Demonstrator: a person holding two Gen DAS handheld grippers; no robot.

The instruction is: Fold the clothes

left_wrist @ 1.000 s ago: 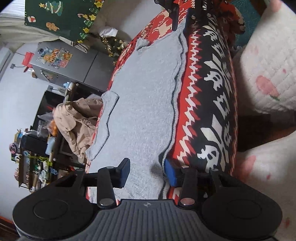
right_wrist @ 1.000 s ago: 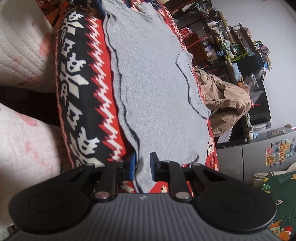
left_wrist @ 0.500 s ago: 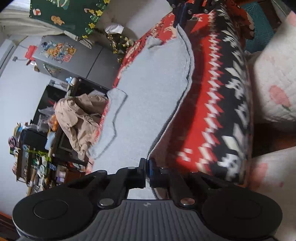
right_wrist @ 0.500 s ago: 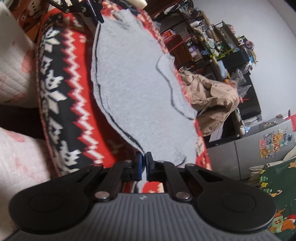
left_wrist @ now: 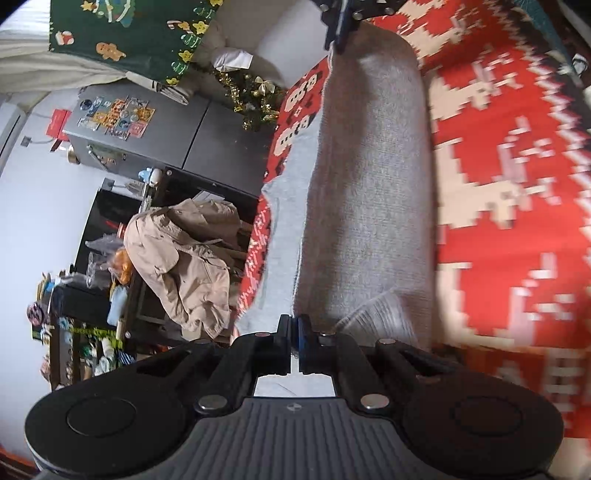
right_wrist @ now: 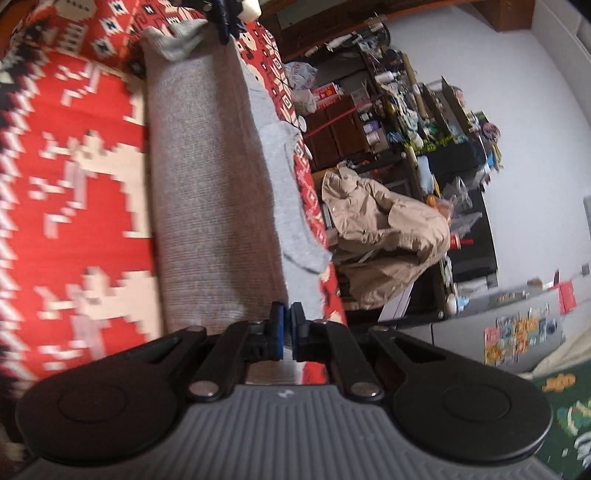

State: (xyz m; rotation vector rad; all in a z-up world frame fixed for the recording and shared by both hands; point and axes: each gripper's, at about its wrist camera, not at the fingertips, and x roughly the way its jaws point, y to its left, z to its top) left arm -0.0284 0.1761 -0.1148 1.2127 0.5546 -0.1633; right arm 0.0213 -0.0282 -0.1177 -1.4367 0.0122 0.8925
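Left wrist view: garment lies on blanket, running from lower centre to top centre of frame. Left gripper at lower centre, touching garment's near edge; right gripper at top centre on far edge. Jacket at centre left, fridge at upper left behind it.

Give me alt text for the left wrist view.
The left tool, shut, pinches the edge of a grey garment being folded over on a red patterned blanket. The right tool grips its far end; a beige coat lies left.
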